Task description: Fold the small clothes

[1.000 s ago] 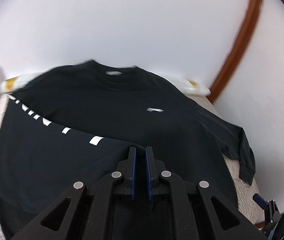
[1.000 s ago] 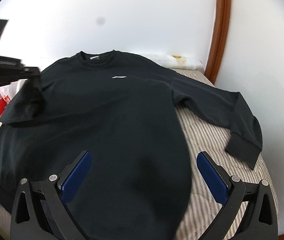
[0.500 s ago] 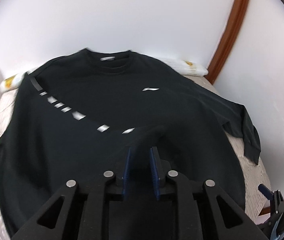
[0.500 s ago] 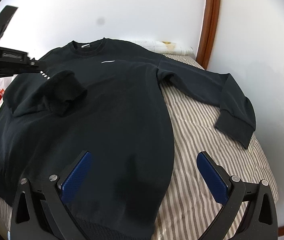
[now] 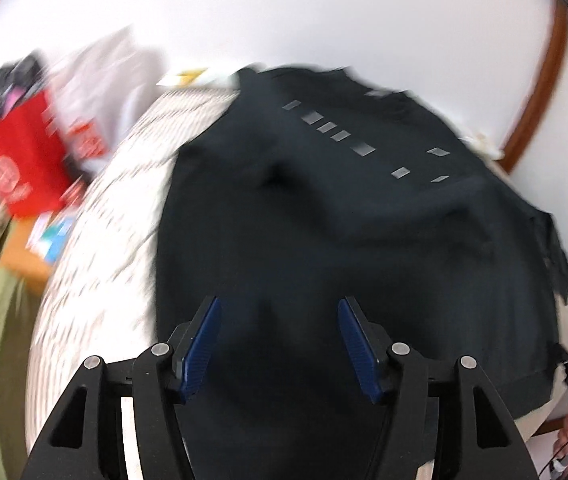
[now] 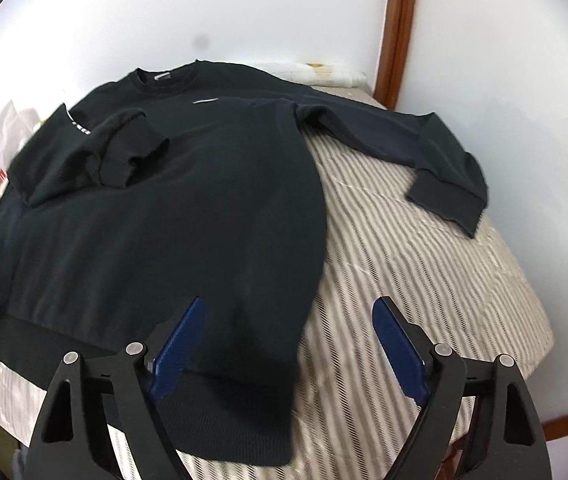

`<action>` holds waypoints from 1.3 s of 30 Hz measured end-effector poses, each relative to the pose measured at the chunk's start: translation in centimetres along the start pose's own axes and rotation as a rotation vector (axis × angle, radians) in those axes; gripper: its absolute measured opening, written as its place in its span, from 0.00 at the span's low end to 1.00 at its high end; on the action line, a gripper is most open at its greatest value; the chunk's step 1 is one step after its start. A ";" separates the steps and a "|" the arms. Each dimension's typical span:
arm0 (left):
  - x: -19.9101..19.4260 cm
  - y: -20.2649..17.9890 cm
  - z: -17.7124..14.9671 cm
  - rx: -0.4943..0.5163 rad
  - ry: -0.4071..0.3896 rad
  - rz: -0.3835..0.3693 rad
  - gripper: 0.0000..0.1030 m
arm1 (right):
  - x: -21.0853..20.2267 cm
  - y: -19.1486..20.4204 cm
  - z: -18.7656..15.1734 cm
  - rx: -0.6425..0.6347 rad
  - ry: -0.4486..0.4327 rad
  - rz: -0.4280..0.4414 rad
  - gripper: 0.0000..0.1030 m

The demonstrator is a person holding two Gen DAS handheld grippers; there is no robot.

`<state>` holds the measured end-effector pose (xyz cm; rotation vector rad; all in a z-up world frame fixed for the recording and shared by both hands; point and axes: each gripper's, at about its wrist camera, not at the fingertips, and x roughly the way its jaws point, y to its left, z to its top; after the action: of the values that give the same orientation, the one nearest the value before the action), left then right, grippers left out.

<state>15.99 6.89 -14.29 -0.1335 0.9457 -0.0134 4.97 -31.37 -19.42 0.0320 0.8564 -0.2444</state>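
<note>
Your left gripper (image 5: 277, 340) hovers with jaws apart over the black long-sleeved sweatshirt (image 6: 171, 200), which lies on the striped bed (image 6: 424, 280), one sleeve folded across its chest. Your right gripper (image 6: 288, 344) is also empty, jaws apart, above the hem.

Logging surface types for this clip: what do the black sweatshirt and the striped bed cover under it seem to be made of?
Black sweatshirt: apparently a matte knit, likely cotton jersey; ribbed cuff and hem, soft folds. Striped bed cover: seemingly woven, quilted fabric; stitch lines cross the stripes.
</note>
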 end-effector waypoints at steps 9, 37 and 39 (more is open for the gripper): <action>1.2 4.1 -5.2 -0.047 0.033 0.013 0.56 | 1.0 -0.5 -2.5 0.029 0.038 0.024 0.76; -3.0 6.2 -10.0 -0.063 0.030 0.005 0.12 | -2.2 0.0 -3.2 -0.004 0.029 0.125 0.12; -3.2 6.2 -10.2 -0.059 0.038 0.006 0.12 | -2.6 0.1 -3.4 -0.004 0.034 0.126 0.12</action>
<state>5.59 12.12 -18.38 -0.1858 0.9847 0.0173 0.86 -30.38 -19.71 0.0866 0.8856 -0.1249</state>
